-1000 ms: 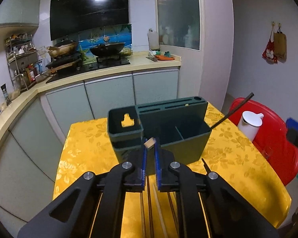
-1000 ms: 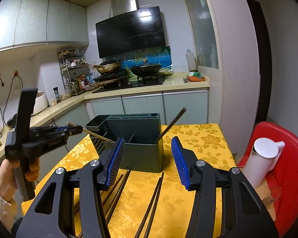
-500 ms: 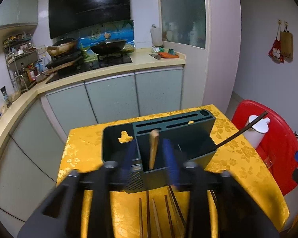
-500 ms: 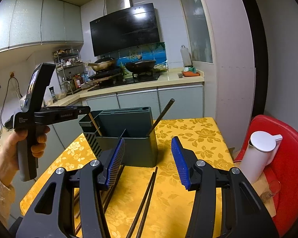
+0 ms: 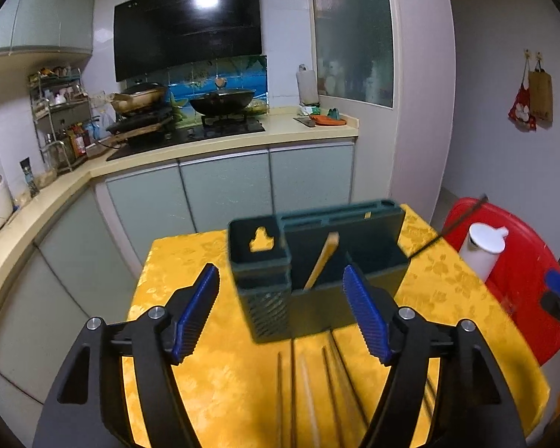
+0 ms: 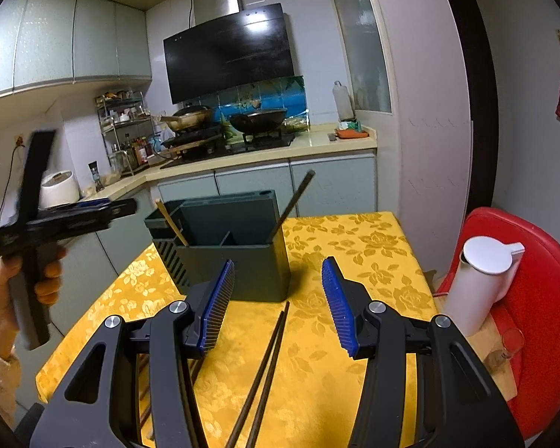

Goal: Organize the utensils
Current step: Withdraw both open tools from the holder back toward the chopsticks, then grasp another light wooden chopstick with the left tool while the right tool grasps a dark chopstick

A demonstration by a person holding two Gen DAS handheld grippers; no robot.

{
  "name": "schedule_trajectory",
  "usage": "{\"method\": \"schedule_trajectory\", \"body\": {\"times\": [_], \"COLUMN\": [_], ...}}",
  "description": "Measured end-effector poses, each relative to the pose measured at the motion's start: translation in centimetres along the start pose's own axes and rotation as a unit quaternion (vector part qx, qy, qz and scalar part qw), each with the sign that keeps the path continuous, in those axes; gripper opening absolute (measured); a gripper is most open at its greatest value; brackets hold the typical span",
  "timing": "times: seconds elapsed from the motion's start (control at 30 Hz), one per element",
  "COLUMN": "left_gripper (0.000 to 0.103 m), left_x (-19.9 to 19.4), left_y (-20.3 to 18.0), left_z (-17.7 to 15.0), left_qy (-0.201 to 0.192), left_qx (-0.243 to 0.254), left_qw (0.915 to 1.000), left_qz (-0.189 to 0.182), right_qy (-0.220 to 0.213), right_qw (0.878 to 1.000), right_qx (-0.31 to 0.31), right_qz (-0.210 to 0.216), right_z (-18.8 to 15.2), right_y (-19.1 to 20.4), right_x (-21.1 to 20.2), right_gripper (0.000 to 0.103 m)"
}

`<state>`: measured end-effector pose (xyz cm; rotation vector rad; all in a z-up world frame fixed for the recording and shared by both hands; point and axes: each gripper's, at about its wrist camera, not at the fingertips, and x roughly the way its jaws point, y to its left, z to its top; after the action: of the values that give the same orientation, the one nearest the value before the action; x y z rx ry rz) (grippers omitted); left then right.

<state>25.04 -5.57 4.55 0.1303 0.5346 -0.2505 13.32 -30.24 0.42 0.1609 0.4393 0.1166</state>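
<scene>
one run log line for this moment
left hand-held gripper: opening, empty | right hand-held gripper: open, empty | wooden chopstick: in holder | loose chopsticks: on table

a dark green utensil holder (image 6: 227,257) stands mid-frame on a yellow floral tablecloth (image 6: 358,250). a light wooden chopstick (image 6: 171,223) leans in its left part, a dark chopstick (image 6: 293,201) juts from its right corner toward the upper right. two dark chopsticks (image 6: 265,369) lie on the cloth between the right gripper (image 6: 278,302) fingers, whose blue pads stand apart, gripping nothing. at the left edge a hand (image 6: 3,298) holds the left gripper (image 6: 125,207), its jaws opening. a white jug (image 6: 481,283) sits at the right on a red seat (image 6: 541,298).
</scene>
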Motion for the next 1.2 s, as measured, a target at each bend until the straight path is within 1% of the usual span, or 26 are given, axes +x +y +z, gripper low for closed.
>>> {"method": "schedule_trajectory", "body": {"times": [0.13, 0.23, 0.33, 0.47, 0.67, 0.77, 0.9, 0.97, 1.03, 1.07, 1.2], "left_gripper": [0.068, 0.067, 0.068, 0.068, 0.067, 0.067, 0.067, 0.064, 0.055, 0.053, 0.039], "left_x": [-1.8, -2.8, -3.5, -4.4, -5.2, -5.5, -5.8, -5.7, -5.6, -5.5, -4.7], "left_y": [1.4, 2.5, 3.3, 3.9, 4.1, 3.4, 2.7, 2.4, 2.2, 2.1, 1.7], "left_z": [-3.2, -6.0, -9.0, -12.9, -17.3, -19.6, -21.8, -22.6, -23.1, -23.3, -23.6], "left_qy": [0.006, 0.017, 0.029, 0.051, 0.088, 0.112, 0.131, 0.137, 0.144, 0.146, 0.156], "left_qx": [-0.014, -0.022, -0.016, -0.007, -0.003, 0.007, 0.012, 0.014, 0.017, 0.018, 0.031], "left_qw": [0.9999, 0.9996, 0.9993, 0.9985, 0.9961, 0.9936, 0.9907, 0.9896, 0.9883, 0.9880, 0.9868], "left_qz": [-0.002, 0.006, 0.017, 0.020, 0.009, -0.007, -0.034, -0.042, -0.048, -0.048, -0.033], "right_qy": [0.018, 0.039, 0.059, 0.079, 0.087, 0.086, 0.088, 0.092, 0.097, 0.097, 0.101], "right_qw": [1.000, 0.999, 0.998, 0.997, 0.996, 0.996, 0.996, 0.996, 0.995, 0.995, 0.995], "right_qx": [0.000, -0.001, -0.003, -0.001, 0.002, 0.001, -0.002, -0.002, -0.002, -0.004, -0.010], "right_qz": [-0.002, -0.002, -0.005, -0.008, -0.009, -0.010, -0.013, -0.015, -0.016, -0.018, -0.024], "right_z": [-1.9, -3.8, -5.4, -7.1, -8.4, -8.6, -9.0, -9.4, -9.8, -10.0, -10.5], "right_y": [0.1, 0.3, 0.7, 0.9, 1.3, 1.5, 1.6, 1.8, 1.9, 2.0, 2.2], "right_x": [0.1, 0.3, 0.5, 0.6, 0.1, -0.2, -0.3, -0.4, -0.4, -0.5, -0.5], "right_gripper": [0.048, 0.048, 0.048, 0.048, 0.048, 0.048, 0.048, 0.048, 0.048, 0.048, 0.048]}}
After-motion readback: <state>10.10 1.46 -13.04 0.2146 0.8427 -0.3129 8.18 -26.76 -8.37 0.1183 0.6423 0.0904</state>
